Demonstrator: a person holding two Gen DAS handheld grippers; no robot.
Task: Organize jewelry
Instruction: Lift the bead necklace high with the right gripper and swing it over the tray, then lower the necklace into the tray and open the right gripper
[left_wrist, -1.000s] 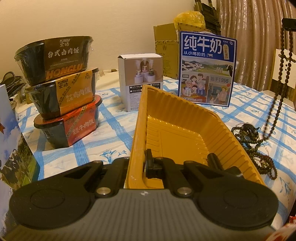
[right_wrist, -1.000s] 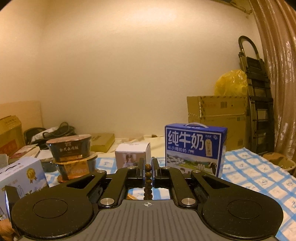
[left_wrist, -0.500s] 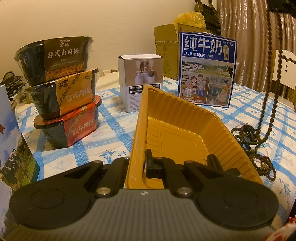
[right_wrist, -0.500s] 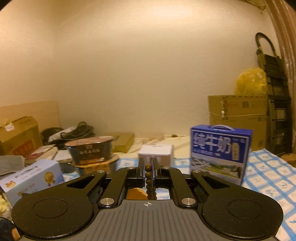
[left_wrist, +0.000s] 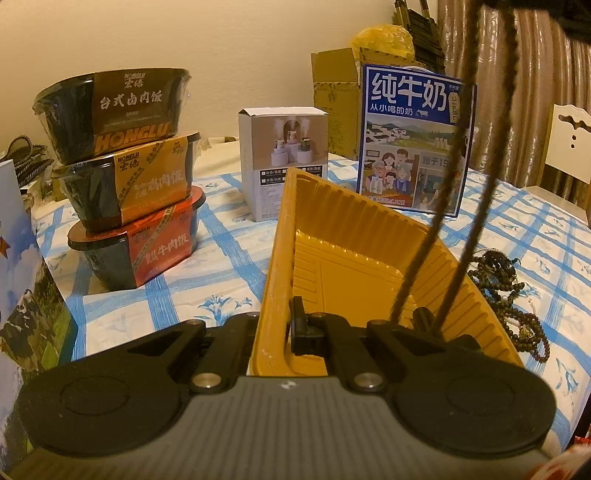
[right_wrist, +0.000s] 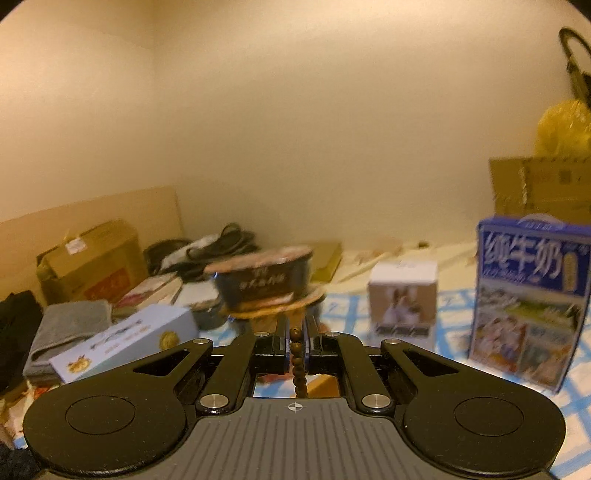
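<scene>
Both grippers were clamped: left gripper (left_wrist: 284, 325) on yellow tray (left_wrist: 354, 236) rim, right gripper (right_wrist: 295, 345) holding bead necklace (right_wrist: 298, 360) above the tray.

Cluttered home: tablecloth (left_wrist: 236, 258), curtains (left_wrist: 532, 92)

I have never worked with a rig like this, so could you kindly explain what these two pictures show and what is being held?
There is no robot here: a person holds a two-finger gripper in each hand, and a fisheye camera on each looks forward along its fingers. One picture is from the left one, the other from the right.

The left gripper is shut on the rim of a yellow tray, which looks tilted up off the checked tablecloth. The right gripper is shut on a strand of brown beads; in the left view that beaded necklace hangs down over the tray. More jewelry lies heaped beside the tray. Behind stand stacked meal bowls, a small white box and a blue milk carton.
</scene>
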